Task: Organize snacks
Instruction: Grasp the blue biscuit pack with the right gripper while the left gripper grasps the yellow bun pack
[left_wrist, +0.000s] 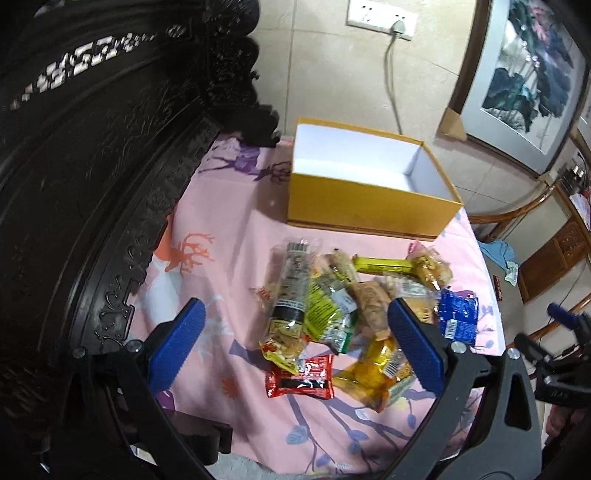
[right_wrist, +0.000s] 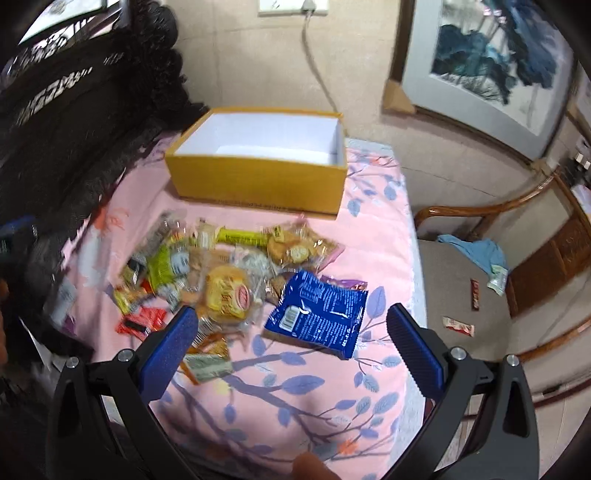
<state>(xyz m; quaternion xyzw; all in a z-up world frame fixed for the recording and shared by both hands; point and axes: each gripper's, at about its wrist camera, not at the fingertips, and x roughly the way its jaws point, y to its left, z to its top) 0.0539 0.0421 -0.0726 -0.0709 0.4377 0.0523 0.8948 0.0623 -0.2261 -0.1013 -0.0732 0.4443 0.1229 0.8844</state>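
I hold my left gripper (left_wrist: 295, 347) and right gripper (right_wrist: 290, 345) spread wide, grasping nothing, tilted down over the snack pile (left_wrist: 343, 306); the yellow box (left_wrist: 369, 206) sits at twelve o'clock.

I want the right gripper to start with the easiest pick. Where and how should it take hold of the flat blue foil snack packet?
Probably grip the flat blue foil snack packet at its near right corner, coming from the pile-free front right. It lies flat on the pink floral cloth, that corner clear of the snack pile, and the open right gripper already frames it. A low, shallow approach should slip one finger under the thin edge.
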